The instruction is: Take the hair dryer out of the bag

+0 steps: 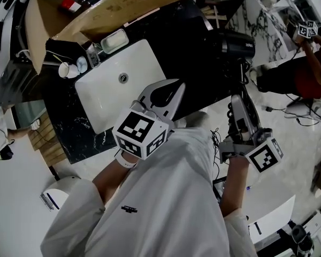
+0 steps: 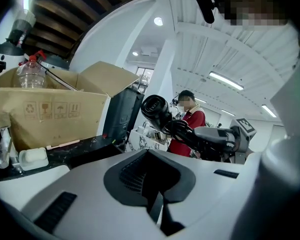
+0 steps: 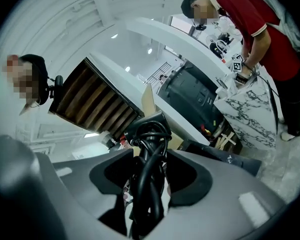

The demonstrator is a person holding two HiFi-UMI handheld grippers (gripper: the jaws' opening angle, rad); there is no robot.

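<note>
My right gripper [image 1: 239, 101] is shut on the handle of a black hair dryer [image 1: 232, 44], held in the air over the right end of the dark counter. The dryer's black cord [image 3: 147, 174] is wound around the handle and runs between the jaws of the right gripper [image 3: 145, 184]. In the left gripper view the hair dryer [image 2: 157, 109] points its round barrel toward the camera. My left gripper [image 1: 171, 92] hangs over the white sink [image 1: 104, 98], shut with nothing in it; in its own view the left gripper [image 2: 157, 209] has its white jaws pressed together. No bag shows clearly.
An open cardboard box [image 1: 96, 9] with a plastic bottle [image 2: 30, 71] stands behind the sink. A soap dish [image 1: 115, 40] and small cups sit on the black counter [image 1: 176, 31]. A person in a red shirt [image 3: 260, 24] bends over a marble-patterned table [image 3: 250, 119] at the right.
</note>
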